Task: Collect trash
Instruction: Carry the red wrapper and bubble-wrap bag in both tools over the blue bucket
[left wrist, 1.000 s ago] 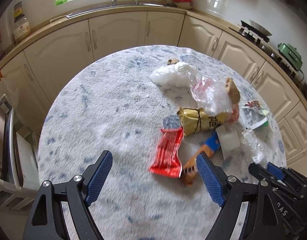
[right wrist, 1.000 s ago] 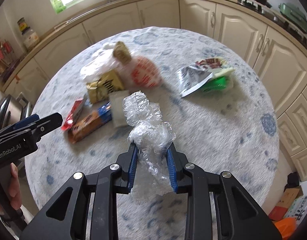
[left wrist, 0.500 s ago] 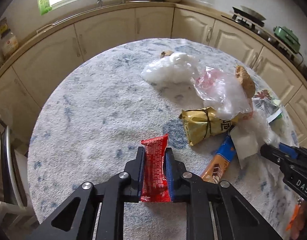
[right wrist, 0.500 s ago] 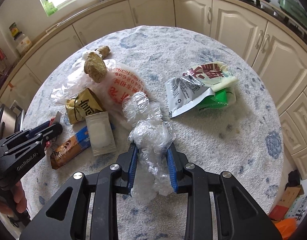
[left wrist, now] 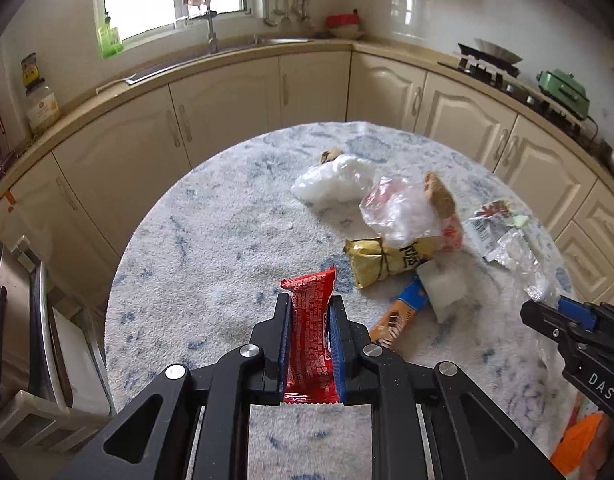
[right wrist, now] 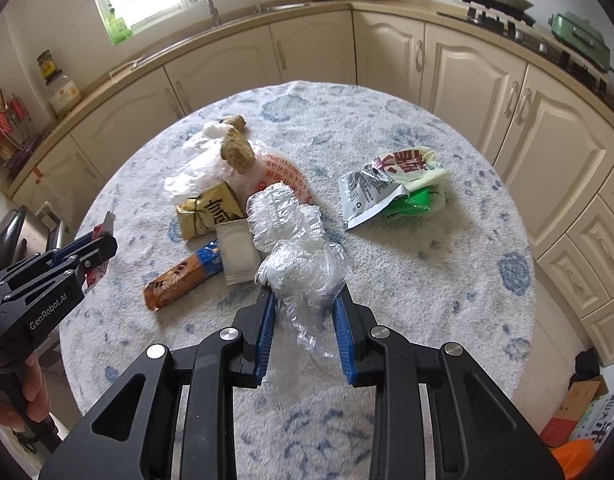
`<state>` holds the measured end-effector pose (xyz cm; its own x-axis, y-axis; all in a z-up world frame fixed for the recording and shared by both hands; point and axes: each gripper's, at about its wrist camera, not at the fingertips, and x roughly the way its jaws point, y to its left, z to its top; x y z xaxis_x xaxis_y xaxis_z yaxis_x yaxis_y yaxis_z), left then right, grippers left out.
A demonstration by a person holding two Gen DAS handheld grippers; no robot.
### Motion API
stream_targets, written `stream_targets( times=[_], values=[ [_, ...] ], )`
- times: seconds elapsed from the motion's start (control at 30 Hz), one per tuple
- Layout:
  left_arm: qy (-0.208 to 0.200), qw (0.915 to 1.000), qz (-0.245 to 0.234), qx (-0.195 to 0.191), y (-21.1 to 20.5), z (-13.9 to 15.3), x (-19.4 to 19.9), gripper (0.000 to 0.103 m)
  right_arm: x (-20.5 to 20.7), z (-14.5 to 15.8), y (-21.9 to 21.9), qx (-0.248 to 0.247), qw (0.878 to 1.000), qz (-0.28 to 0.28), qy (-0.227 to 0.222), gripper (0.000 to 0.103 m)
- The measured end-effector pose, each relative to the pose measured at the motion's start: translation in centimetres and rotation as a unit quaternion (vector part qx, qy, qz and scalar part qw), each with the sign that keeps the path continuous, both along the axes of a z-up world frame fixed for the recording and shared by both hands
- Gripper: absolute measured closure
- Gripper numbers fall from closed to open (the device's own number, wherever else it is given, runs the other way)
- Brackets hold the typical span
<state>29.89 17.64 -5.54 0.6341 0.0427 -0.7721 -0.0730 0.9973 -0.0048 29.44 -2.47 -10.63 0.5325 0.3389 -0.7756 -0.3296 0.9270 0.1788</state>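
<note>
- The left gripper [left wrist: 310,322] has its jaws closed on a red wrapper [left wrist: 310,344], which stands up between the blue pads and sticks out past both ends of them.
- The right gripper [right wrist: 305,322] has its jaws closed on a clump of crumpled clear plastic [right wrist: 297,254]; the plastic bulges above the pads and hangs loose below them.
- The left wrist view shows the red wrapper's full face. In the right wrist view the left gripper [right wrist: 95,246] sits at the left edge and only slivers of the wrapper [right wrist: 93,278] peek out around it — a person's hand [right wrist: 31,392] on the handle shows here alone.
- The right wrist view gives the grey and green bag [right wrist: 391,188] whole, lying apart from the rest on the round table [right wrist: 447,288]; in the left wrist view it is partly hidden at the far right.
- Both views show the pile left on the table: a gold packet [left wrist: 381,260], a thin plastic bag with red print [left wrist: 399,210], a brown lump [left wrist: 439,196] on top of it, an orange and blue wrapper [left wrist: 399,312] and a small white pouch [left wrist: 445,290] touching it.
- The white crumpled bag [left wrist: 335,178] at the far side is plain in the left wrist view — in the other it is mostly covered by the pile.
</note>
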Motion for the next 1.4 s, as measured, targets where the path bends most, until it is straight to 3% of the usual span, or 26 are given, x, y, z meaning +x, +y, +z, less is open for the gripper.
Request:
stream_targets(
  times=[0.4, 0.7, 0.97, 1.4],
  values=[
    [-0.035, 0.9979, -0.055, 0.007, -4.6, 3.3, -5.3, 0.089, -4.2, 1.8, -4.4, 0.022, 0.999, -0.040, -0.021, 0.075],
    [-0.042, 0.9872, -0.154, 0.005, -11.9, 3.8, -6.1, 0.089, -6.7, 1.5, -11.6, 0.021, 0.991, -0.130, -0.021, 0.075],
    [-0.027, 0.9650, -0.261, -0.005, -20.2, 2.6, -5.8, 0.089, -9.3, 1.0, -19.9, 0.012, 0.971, -0.240, -0.012, 0.075],
    [0.026, 0.9188, -0.393, 0.029, -34.3, -2.2, -3.4, 0.089, -12.5, -3.0, -32.3, 0.017, 0.919, -0.392, 0.033, 0.075]
  ],
)
